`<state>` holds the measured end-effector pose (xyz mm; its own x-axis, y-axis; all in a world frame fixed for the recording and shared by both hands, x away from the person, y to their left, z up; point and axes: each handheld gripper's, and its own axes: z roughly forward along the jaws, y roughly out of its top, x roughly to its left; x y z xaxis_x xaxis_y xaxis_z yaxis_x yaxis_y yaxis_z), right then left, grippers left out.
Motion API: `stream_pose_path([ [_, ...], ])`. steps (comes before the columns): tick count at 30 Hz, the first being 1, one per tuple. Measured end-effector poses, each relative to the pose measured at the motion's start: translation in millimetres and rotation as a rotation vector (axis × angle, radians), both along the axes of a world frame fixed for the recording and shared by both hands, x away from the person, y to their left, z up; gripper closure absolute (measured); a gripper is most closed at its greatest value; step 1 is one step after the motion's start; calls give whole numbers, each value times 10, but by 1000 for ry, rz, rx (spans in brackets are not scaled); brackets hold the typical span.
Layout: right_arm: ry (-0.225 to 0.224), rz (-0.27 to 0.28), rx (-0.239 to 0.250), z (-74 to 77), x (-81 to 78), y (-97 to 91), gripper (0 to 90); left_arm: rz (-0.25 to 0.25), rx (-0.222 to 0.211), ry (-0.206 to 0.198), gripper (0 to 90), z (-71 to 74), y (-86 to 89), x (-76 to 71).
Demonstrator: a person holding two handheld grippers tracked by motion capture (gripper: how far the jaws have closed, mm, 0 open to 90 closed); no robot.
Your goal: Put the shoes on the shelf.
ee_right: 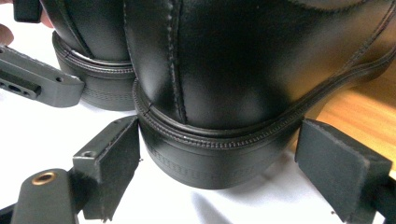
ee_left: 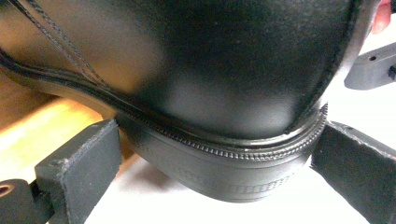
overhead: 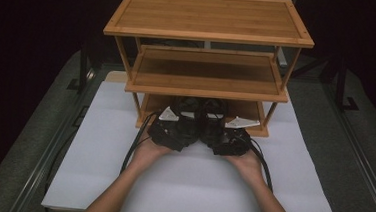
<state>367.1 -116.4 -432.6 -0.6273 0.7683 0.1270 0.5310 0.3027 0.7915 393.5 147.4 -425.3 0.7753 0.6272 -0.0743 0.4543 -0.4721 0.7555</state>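
Two black leather shoes stand side by side at the wooden rack's lowest shelf, heels toward the person. Left gripper clamps the left shoe's heel; right gripper brackets the right shoe's heel, jaws spread, pads apart from it. Recommend closing squarely on the heel before moving.

- Two black shoes are sitting heel-out at the front edge of the rack's bottom shelf, blocking reach-in.
- Middle shelf edge is hanging low overhead.
- White mat is lying open in front.
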Motion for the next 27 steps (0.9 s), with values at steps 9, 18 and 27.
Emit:
stream_pose_path([
  [9,2,-28,-11,4,171,22,140,21,0,-16,16,-12,-36,167],
  [18,-16,-48,-32,-5,343,55,139,37,-16,-12,16,-64,-31,357],
  [27,-20,-77,-58,-68,488,116,139,40,25,-23,15,-125,-47,529],
])
